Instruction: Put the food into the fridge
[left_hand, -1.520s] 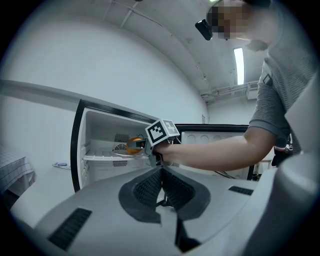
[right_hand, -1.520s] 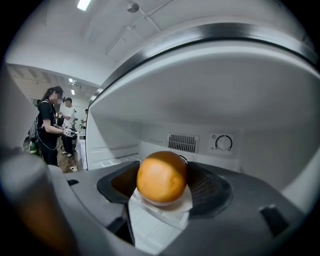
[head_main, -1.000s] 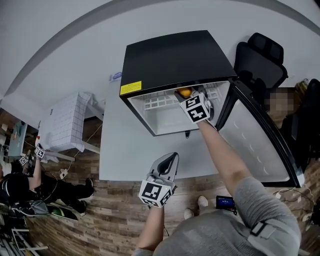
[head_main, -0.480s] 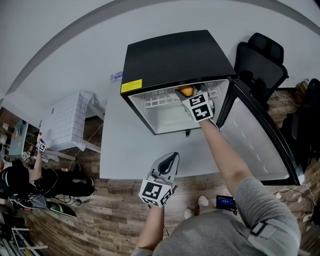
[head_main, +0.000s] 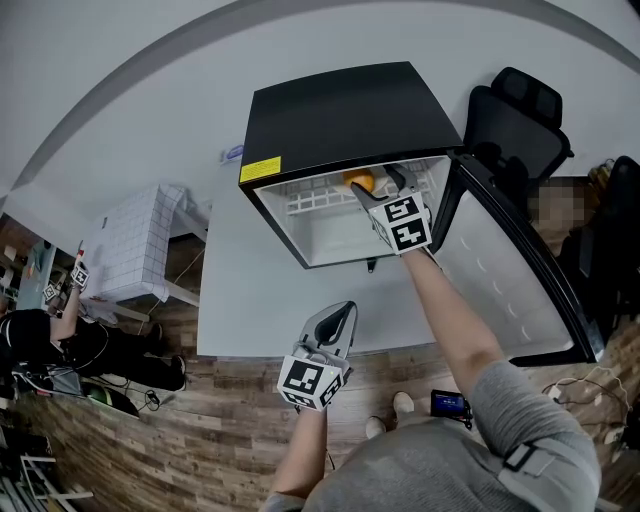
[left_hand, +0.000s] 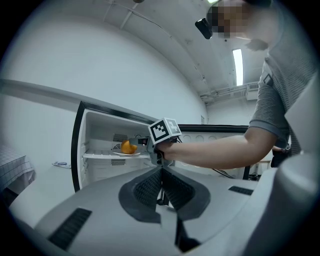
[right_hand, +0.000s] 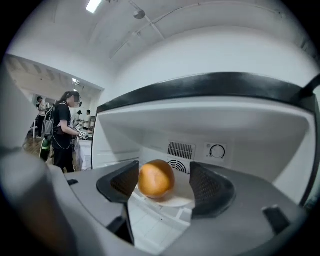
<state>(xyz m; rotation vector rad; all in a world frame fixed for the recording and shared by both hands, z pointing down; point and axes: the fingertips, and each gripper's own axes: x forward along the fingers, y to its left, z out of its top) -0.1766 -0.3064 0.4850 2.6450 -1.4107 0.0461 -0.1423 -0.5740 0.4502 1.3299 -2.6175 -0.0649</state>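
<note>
A round orange piece of food lies on a white plate on the upper shelf of the small black fridge. In the head view the food shows at the shelf's back right. My right gripper stands open just in front of it, one jaw to each side and neither touching. From above, the right gripper reaches into the fridge's mouth. My left gripper hangs shut and empty, low in front of the fridge; its own view shows the jaws pressed together and the food far off.
The fridge door swings open to the right, beside my right arm. A black office chair stands behind it. A white tiled unit sits at the left, with people beyond it. A phone lies on the wooden floor.
My right gripper has drawn back slightly toward the fridge's front while the food stays on the shelf. The left gripper has stayed still.
</note>
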